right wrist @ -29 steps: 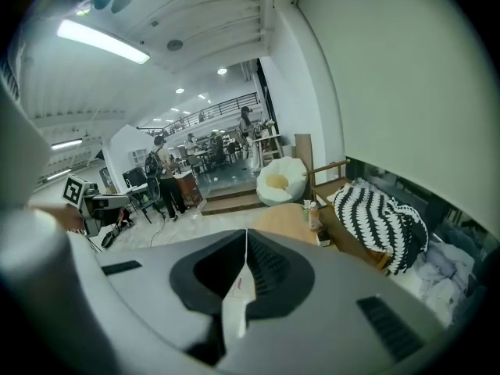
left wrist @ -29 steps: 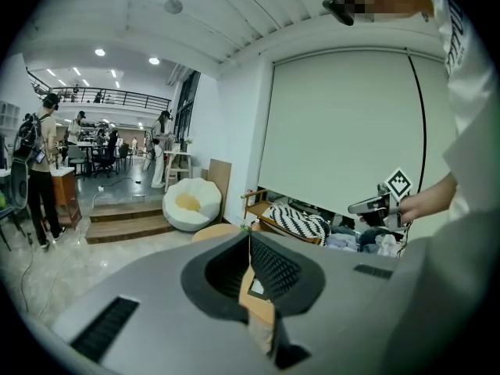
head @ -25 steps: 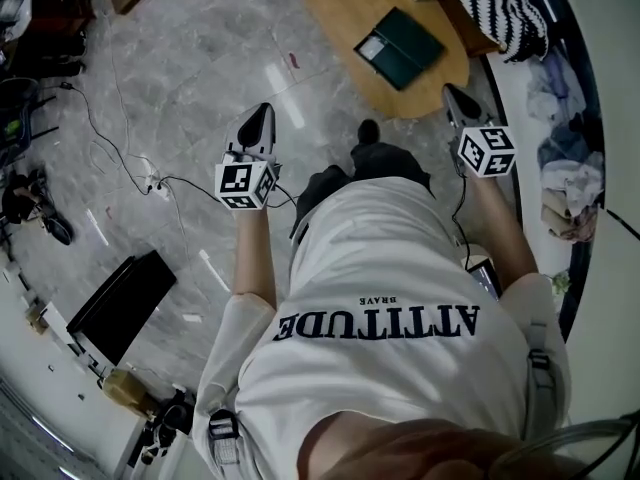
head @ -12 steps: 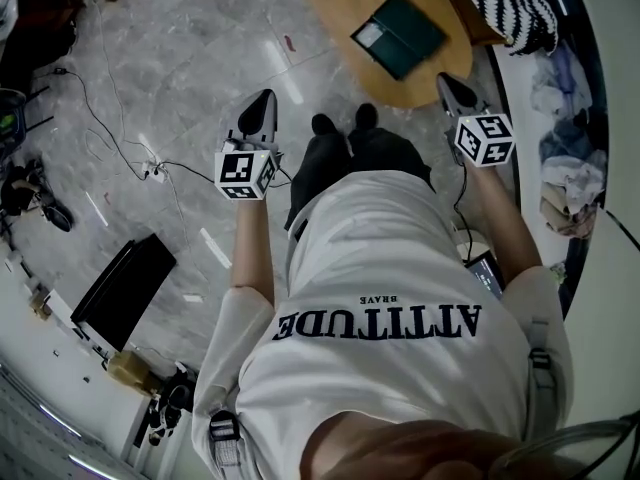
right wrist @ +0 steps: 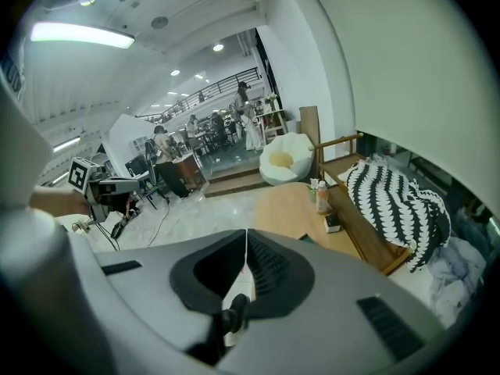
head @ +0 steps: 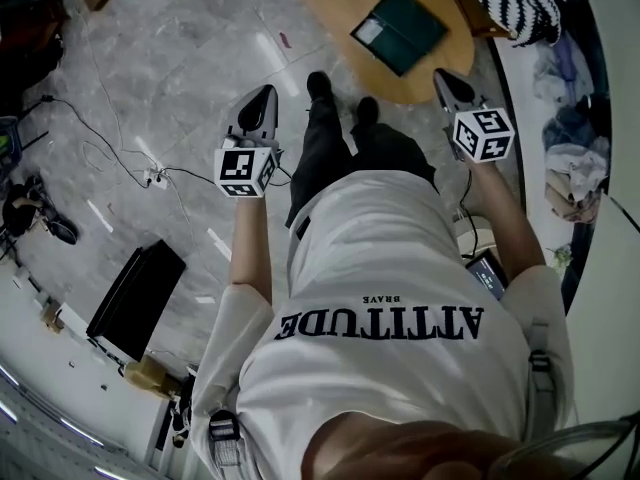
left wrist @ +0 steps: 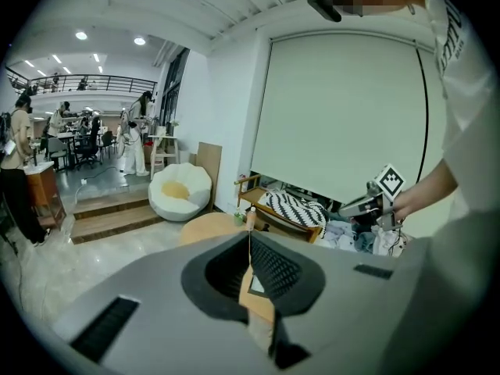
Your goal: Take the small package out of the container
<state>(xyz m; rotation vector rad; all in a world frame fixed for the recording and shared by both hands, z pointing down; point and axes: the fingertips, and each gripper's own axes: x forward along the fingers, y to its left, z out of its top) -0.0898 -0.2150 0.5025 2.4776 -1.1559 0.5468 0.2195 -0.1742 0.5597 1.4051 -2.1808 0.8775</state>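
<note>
A dark green flat container lies on a round wooden table ahead of the person's feet. No small package shows in any view. My left gripper is held out over the marble floor, short of the table, shut and empty; its jaws meet in a thin line. My right gripper hangs beside the table's near right edge, also shut with nothing in it, its tips pressed together. Each gripper shows in the other's view: the right gripper and the left gripper.
A wooden bench with a black-and-white striped cushion stands to the right of the table, with heaped clothes beyond. A bottle stands on the table's far side. Cables and a black flat panel lie on the floor at left.
The person has stepped toward the table, one foot now out in front. Both grippers have gone forward and a little down with the body, still shut.
</note>
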